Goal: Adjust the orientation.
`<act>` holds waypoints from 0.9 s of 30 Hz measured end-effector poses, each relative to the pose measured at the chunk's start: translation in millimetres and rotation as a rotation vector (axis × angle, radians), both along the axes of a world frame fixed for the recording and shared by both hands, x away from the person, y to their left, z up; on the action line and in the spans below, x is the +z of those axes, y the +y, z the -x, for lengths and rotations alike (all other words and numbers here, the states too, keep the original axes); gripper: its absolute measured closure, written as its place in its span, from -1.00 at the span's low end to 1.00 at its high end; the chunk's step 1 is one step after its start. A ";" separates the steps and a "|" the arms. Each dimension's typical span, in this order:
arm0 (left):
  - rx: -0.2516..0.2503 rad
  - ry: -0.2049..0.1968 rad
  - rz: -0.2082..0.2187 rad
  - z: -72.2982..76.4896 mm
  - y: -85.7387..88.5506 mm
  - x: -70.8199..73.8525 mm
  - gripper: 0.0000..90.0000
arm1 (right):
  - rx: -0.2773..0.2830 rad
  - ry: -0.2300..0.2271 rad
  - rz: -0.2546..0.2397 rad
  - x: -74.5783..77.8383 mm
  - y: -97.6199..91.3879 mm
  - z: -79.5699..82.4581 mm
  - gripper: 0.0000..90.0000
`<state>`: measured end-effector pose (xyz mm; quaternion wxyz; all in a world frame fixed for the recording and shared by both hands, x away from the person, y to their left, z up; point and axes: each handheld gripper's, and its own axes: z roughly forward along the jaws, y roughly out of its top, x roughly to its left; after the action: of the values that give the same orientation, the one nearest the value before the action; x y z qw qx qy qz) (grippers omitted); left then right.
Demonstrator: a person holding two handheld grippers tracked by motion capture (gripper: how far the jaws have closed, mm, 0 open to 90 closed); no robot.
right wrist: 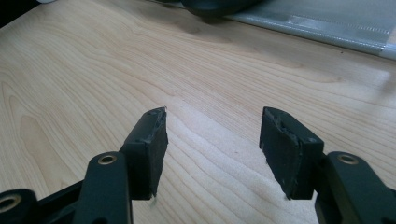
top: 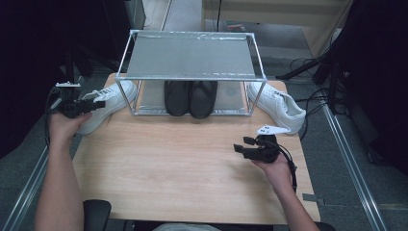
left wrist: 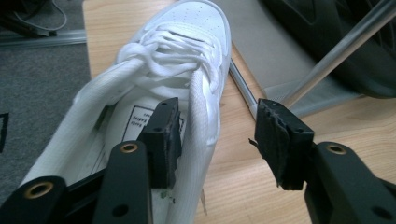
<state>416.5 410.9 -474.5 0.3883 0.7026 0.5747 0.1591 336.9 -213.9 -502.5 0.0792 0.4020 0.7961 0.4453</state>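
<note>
So my left gripper (left wrist: 217, 140) is at the left white sneaker (left wrist: 154, 107) right now, with one jaw down inside the shoe's opening and the other outside along its rack-side wall. The pads aren't pressing on that wall yet, so I'd call it open, not gripping. That sneaker sits on the table (top: 183, 163) just left of the metal shoe rack (top: 190, 72), toe pointing toward the rack's front left leg. My right gripper (right wrist: 212, 140) is hanging open over bare wood out in front of the rack's right end, with nothing between its jaws. Inside the rack, a pair of black shoes (top: 190, 97) is already parked on the lower shelf, while the top shelf is bare. The other white sneaker (top: 278, 106) is lying just right of the rack, near its front right leg, untouched. My read on progress: the black pair looks sorted, but both white ones are outside the rack. I'd guess I'm maybe halfway, with the left shoe's grab about to happen and the right shoe waiting after that.
</note>
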 end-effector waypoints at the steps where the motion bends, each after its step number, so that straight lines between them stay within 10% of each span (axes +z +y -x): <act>1: -0.001 0.003 -0.002 -2.7 -1.3 -2.8 0.16 | -0.001 0.000 0.002 -0.4 -0.2 0.5 -0.06; 7: 0.004 -0.013 -0.067 -9.8 -8.3 -9.5 0.34 | 0.000 0.004 0.006 -1.9 1.0 0.7 -0.06; 27: 0.062 0.032 0.008 -8.8 -4.5 -1.1 0.78 | 0.014 0.010 0.013 -4.8 6.5 -1.8 -0.06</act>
<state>425.4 406.4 -475.7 0.3766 0.6853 0.6030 0.1578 338.6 -207.3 -507.3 0.0750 0.3979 0.8023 0.4386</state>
